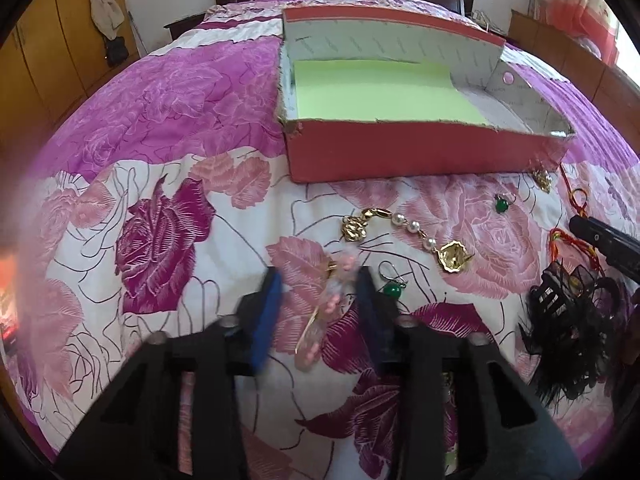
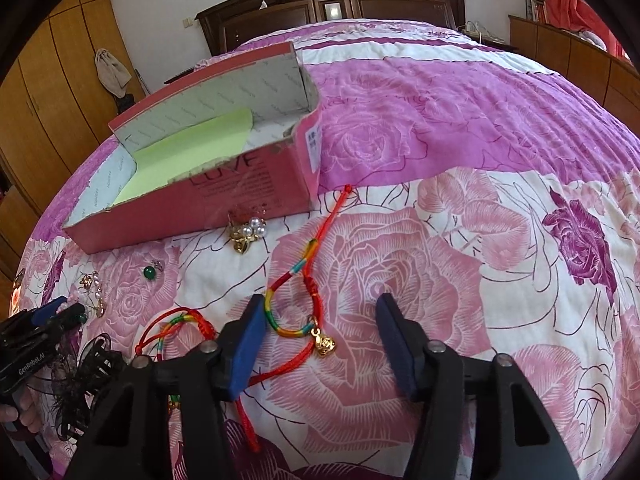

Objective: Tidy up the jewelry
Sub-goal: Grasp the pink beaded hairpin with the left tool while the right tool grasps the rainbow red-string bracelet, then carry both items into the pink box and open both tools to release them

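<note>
We have the left tool (image 1: 318,308) straddling a thin gold hairpin with pink beads (image 1: 326,308) that lies on the floral bedspread (image 1: 168,168), its blue pads (image 1: 266,320) close beside the pin but not visibly pressing it. The right tool (image 2: 320,344) stands open around the loop of a red braided cord bracelet with a gold charm (image 2: 316,334). We judge both light: the pin stiff, slippery, best pinched across its beaded middle; the cord limp, best taken near the charm, before going to the red cardboard box (image 1: 400,160).
</note>
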`<state>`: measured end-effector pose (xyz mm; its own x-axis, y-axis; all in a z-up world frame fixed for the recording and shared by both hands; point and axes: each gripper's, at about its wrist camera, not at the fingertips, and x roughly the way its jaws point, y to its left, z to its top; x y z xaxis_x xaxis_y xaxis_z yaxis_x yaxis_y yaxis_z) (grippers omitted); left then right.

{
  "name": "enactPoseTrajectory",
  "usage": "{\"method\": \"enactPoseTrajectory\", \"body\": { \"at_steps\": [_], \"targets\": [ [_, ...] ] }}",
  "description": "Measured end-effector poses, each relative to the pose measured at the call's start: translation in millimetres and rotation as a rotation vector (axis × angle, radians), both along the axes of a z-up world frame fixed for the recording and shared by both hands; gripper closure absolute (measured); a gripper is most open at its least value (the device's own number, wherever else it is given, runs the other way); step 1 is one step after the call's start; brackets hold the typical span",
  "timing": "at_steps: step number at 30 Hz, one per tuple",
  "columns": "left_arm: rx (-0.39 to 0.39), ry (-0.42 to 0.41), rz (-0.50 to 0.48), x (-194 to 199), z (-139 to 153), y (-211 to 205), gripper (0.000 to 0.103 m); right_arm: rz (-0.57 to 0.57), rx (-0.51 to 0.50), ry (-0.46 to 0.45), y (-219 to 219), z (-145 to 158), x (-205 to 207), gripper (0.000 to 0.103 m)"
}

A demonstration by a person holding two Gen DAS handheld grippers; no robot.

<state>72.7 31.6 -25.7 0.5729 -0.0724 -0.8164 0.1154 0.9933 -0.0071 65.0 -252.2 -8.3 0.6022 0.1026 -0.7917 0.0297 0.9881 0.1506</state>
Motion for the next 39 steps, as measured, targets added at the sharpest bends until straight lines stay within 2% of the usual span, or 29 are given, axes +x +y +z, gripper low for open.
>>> {"method": "enactPoseTrajectory", "body": {
  "at_steps": [2, 3, 11, 19, 22, 23, 28, 34, 39],
  "targets": [
    [-0.01, -0.004, 0.002, -0.1, 1.5, 2.3, 0.095, -0.003, 0.001, -0.004, -1.2, 1.2, -1.8, 0.07],
    [-0.017, -0.007, 0.003, -1.8, 2.5, 4.2, 0.095, -0.003, 0.002, -0.005, -1.4, 1.4, -2.3, 0.074],
    [-0.05, -0.024, -0.005, -4.5, 10.1, 8.3, 0.096, -0.007, 0.067, -0.049, -10.6, 13.4, -11.7, 0.087],
    [-0.087, -0.059, -0.007, -9.9, 21.4, 9.3, 0.096, 0.028, 0.084, -0.144, -9.7, 42.0, -27.9, 0.088],
    [-0.098, -0.08, -0.007, -10.9, 28.9, 10.4, 0.096, 0.046, 0.074, -0.185, -5.4, 54.8, -33.2, 0.09],
    [-0.102, -0.085, -0.008, -10.1, 31.5, 10.6, 0.096, 0.054, 0.074, -0.201, -3.9, 60.0, -34.8, 0.094],
    [-0.116, -0.131, -0.017, -6.9, 47.2, 10.0, 0.096, 0.084, 0.063, -0.261, 3.5, 81.8, -37.5, 0.094],
    [-0.132, -0.183, -0.031, 6.0, 66.4, 3.4, 0.096, 0.126, 0.066, -0.304, 13.8, 100.9, -30.3, 0.094],
    [-0.116, -0.245, -0.052, 23.1, 82.8, -6.6, 0.096, 0.166, 0.046, -0.346, 29.2, 113.5, -12.2, 0.094]
  ]
}}
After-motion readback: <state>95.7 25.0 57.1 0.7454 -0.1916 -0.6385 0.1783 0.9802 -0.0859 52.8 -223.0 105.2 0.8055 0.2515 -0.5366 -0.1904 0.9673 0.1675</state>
